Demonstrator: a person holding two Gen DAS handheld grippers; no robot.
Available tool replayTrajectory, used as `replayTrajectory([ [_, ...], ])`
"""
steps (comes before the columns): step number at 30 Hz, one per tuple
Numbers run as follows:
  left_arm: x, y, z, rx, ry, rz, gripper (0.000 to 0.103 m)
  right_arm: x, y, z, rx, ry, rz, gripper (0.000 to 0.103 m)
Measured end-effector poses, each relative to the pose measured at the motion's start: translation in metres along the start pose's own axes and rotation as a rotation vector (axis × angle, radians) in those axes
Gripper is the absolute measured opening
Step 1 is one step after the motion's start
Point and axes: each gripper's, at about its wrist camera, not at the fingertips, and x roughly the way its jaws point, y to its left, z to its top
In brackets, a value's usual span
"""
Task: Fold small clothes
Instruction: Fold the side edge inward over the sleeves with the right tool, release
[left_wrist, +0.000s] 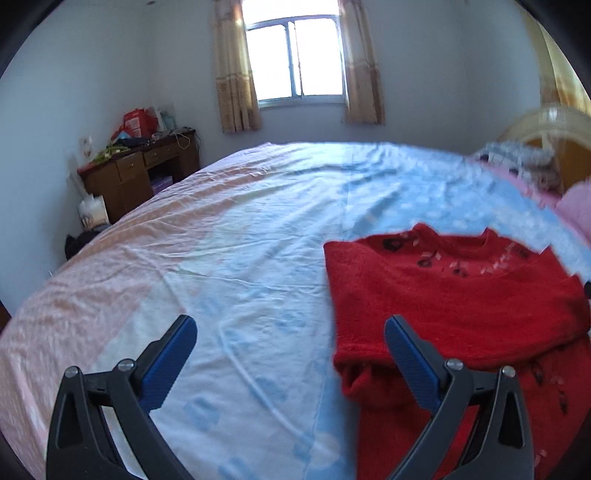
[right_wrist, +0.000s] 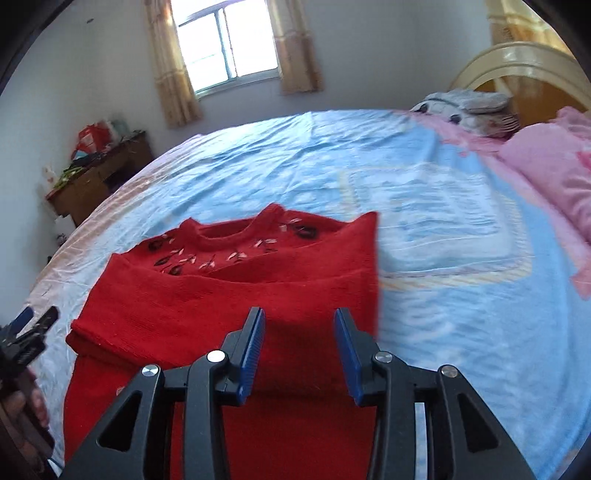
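A small red knitted sweater (right_wrist: 229, 291) with dark and pale trim round its neck lies on the bed, sleeves folded across its chest. In the left wrist view the sweater (left_wrist: 454, 310) fills the lower right. My left gripper (left_wrist: 291, 325) hangs open and wide above the sheet at the sweater's left edge, its right finger over the red cloth, nothing between the pads. My right gripper (right_wrist: 299, 317) is open above the sweater's lower right part, with a gap between its blue pads and no cloth pinched. The left gripper's fingertips (right_wrist: 35, 317) show at the left edge of the right wrist view.
The bed sheet (left_wrist: 236, 236) is pale blue and pink, lightly wrinkled. Pink pillows (right_wrist: 546, 173) and a grey bundle (right_wrist: 465, 107) lie by the headboard (right_wrist: 524, 70) on the right. A cluttered wooden desk (left_wrist: 140, 173) stands by the far wall under a window (left_wrist: 295, 59).
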Motion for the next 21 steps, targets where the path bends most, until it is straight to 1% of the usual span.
replayTrajectory([
  [3, 0.025, -0.019, -0.011, 0.075, 0.092, 0.02, 0.103, 0.03, -0.006, -0.009, 0.006, 0.07, -0.038, 0.04],
  [5, 0.033, -0.027, -0.019, 0.119, 0.122, 0.032, 0.103, 0.034, -0.012, -0.016, 0.008, 0.066, -0.032, 0.04],
  [7, 0.027, -0.028, -0.018, 0.128, 0.102, 0.04, 0.103, 0.033, -0.009, -0.02, -0.047, 0.051, -0.043, 0.04],
  [11, 0.027, -0.033, -0.019, 0.15, 0.1, 0.05, 0.103, 0.034, 0.0, -0.027, -0.153, 0.041, -0.098, 0.04],
  [14, 0.024, -0.031, -0.019, 0.135, 0.098, 0.039, 0.103, 0.03, -0.006, -0.027, -0.119, 0.039, -0.081, 0.04],
  [18, 0.024, -0.028, -0.022, 0.122, 0.091, 0.02, 0.103, 0.027, -0.007, -0.033, -0.135, 0.025, -0.071, 0.04],
  [21, 0.025, -0.029, -0.021, 0.122, 0.1, 0.018, 0.103, 0.029, -0.011, -0.03, -0.114, 0.03, -0.057, 0.04],
])
